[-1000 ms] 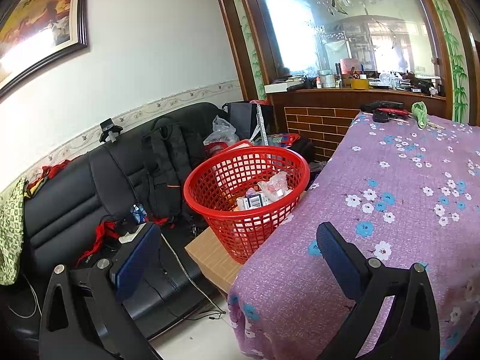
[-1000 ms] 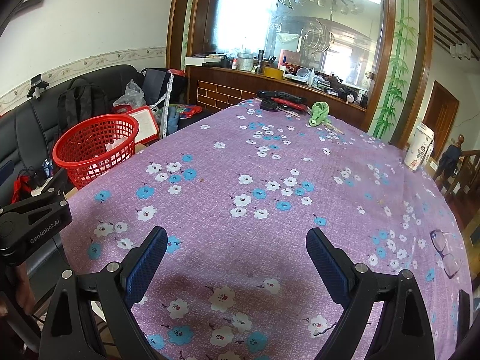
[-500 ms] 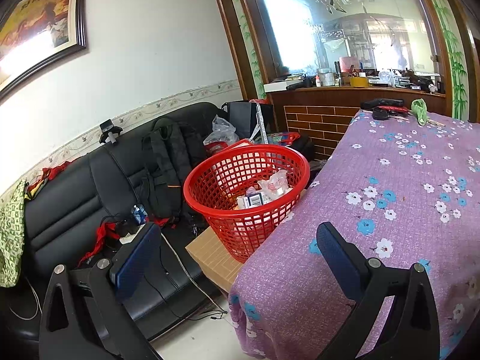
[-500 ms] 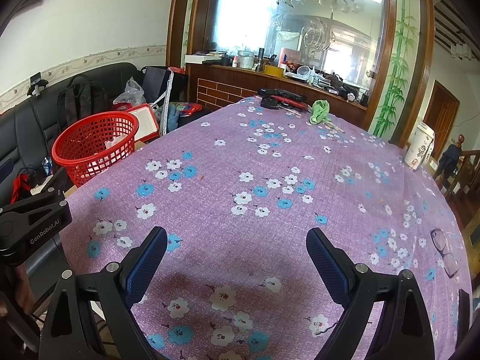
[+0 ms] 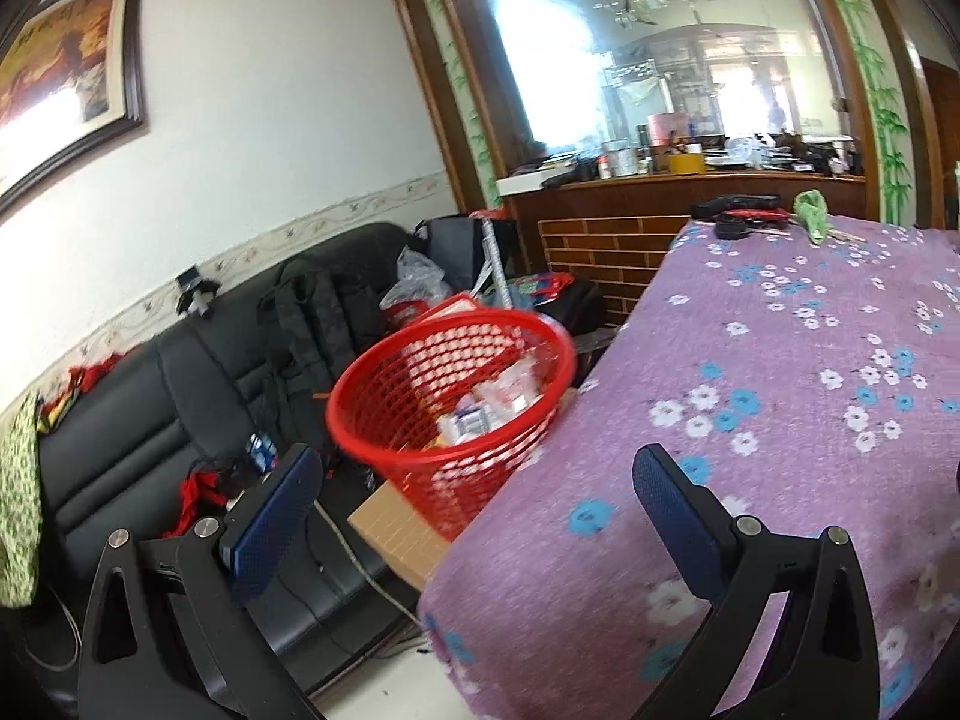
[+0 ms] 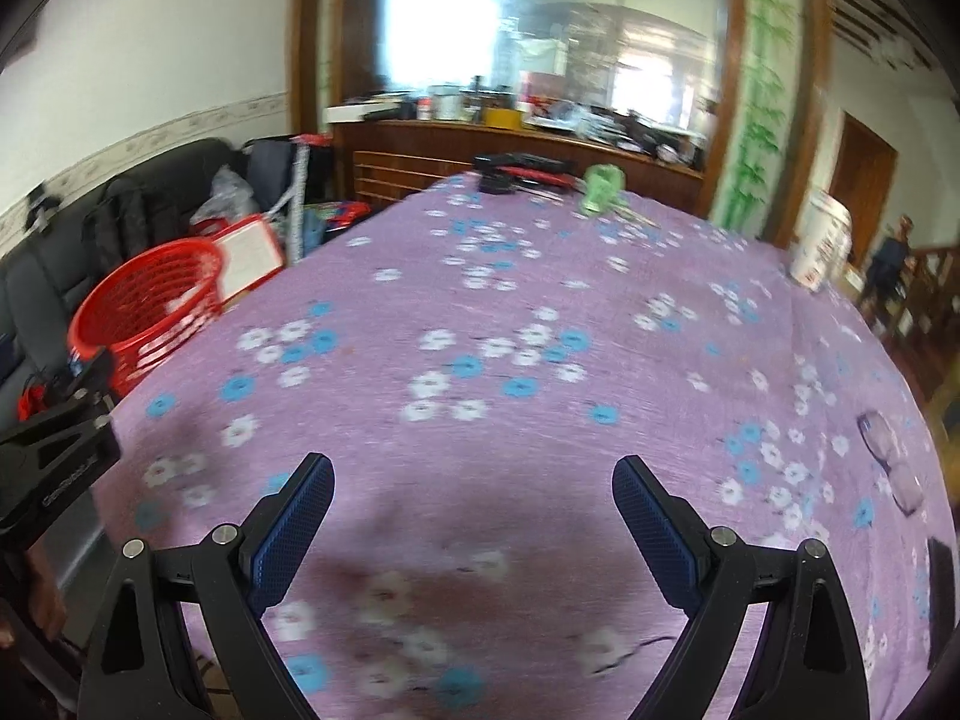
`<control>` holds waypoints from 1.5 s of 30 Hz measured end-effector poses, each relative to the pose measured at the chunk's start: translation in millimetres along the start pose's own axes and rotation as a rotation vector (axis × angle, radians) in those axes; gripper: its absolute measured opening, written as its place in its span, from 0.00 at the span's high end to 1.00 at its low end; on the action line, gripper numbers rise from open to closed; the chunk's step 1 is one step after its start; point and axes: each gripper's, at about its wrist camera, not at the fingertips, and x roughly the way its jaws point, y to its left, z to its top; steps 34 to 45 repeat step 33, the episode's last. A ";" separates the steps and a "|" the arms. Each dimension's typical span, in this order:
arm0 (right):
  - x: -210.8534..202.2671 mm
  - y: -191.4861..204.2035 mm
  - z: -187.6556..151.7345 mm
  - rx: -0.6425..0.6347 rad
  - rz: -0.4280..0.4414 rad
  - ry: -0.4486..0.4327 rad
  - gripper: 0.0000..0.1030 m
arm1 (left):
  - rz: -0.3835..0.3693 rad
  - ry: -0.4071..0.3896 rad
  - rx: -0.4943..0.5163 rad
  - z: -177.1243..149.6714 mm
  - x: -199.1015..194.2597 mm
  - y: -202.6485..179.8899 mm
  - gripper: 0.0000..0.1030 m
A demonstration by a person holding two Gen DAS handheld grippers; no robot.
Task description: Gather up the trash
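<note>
Both tools had swung a little rightward since a moment before, the views now smeared by motion.

The left tool [image 5: 474, 492] hung with its blue pads wide apart and empty, beside the red plastic mesh basket [image 5: 450, 384] holding white wrappers [image 5: 492, 402], which sat on a cardboard box [image 5: 399, 531] against the purple flowered worktop [image 5: 780, 390]. The right tool [image 6: 474, 507], equally spread and empty, hovered over that worktop.

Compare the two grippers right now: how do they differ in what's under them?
The left gripper hangs over the table's edge facing the red basket; the right gripper hangs over bare purple tablecloth, the basket off to its left. Both are open and hold nothing.
</note>
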 end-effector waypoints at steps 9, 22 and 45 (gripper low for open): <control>24.1 -125.3 4.2 0.254 -0.222 0.097 0.01 | -0.413 0.155 0.162 32.6 4.8 -106.2 0.00; 68.4 -231.5 -27.4 0.447 -0.297 0.277 0.01 | -0.723 0.354 0.417 26.3 -2.4 -274.1 0.00; 72.3 -224.0 -29.0 0.409 -0.302 0.298 0.00 | -0.767 0.423 0.329 30.0 16.7 -275.8 0.00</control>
